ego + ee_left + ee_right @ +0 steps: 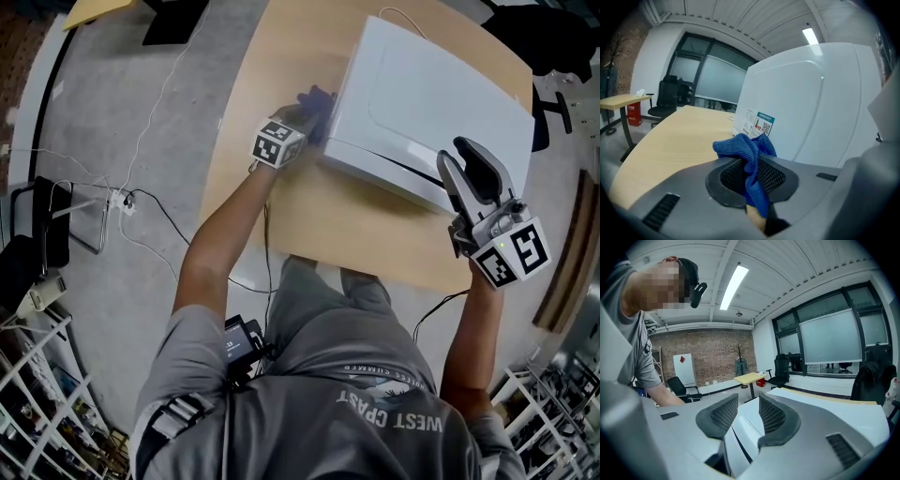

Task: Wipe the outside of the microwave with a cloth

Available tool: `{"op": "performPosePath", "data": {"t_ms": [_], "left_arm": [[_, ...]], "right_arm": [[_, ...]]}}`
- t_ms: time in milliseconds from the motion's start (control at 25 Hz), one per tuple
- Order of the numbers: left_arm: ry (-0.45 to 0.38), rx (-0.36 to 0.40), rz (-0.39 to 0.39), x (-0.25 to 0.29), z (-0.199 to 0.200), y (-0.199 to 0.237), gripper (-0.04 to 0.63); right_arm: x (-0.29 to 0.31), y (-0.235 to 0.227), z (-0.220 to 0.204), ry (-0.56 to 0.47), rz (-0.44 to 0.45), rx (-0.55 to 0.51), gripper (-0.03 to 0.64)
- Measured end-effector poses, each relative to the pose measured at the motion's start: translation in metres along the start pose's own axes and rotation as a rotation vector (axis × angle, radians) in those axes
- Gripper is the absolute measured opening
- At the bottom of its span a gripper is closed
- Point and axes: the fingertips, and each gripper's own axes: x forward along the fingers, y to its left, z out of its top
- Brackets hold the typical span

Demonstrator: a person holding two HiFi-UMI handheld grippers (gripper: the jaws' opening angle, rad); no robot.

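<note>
Clamping cloth, left gripper beside microwave

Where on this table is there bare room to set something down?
Bare wood lies along the table edge nearest the person, before the microwave, and left of it, beyond the left gripper holding the cloth. The microwave crowds the right side.

We're in an open office or lab space: a brick wall at the far end, a whiteboard against it, swivel chairs by a desk, big glazed panels, a strip light overhead, cables across the grey floor, wire racks alongside.
</note>
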Motion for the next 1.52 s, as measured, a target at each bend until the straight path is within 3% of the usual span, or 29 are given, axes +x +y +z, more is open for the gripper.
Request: {"op": "performPosePath", "data": {"t_ms": [200, 560, 760, 1040, 1320, 1520], "left_arm": [[-0.082, -0.009, -0.037, -0.010, 0.042, -0.014, 0.069], [-0.267, 0.035, -0.152, -0.063, 0.158, -0.055, 0.067], [-0.317, 0.120, -0.222, -0.099, 0.220, -0.090, 0.067], [-0.219, 0.330, -0.287, -0.105, 0.254, -0.155, 0.068], [-0.026, 0.465, -0.402, -0.072, 0.225, -0.216, 0.071], [0.037, 0.520, -0.447, -0.060, 0.213, -0.240, 0.081]], "right_arm": [[-0.003, -0.006, 0.002, -0.009, -0.008, 0.000, 0.147], [-0.008, -0.002, 0.022, -0.051, 0.002, -0.012, 0.147], [-0.013, 0.008, 0.040, -0.085, 0.013, -0.027, 0.147], [-0.040, 0.012, 0.060, -0.138, -0.006, -0.038, 0.147], [-0.073, -0.005, 0.057, -0.191, -0.035, 0.003, 0.143], [-0.093, -0.012, 0.050, -0.206, -0.056, 0.026, 0.120]]}}
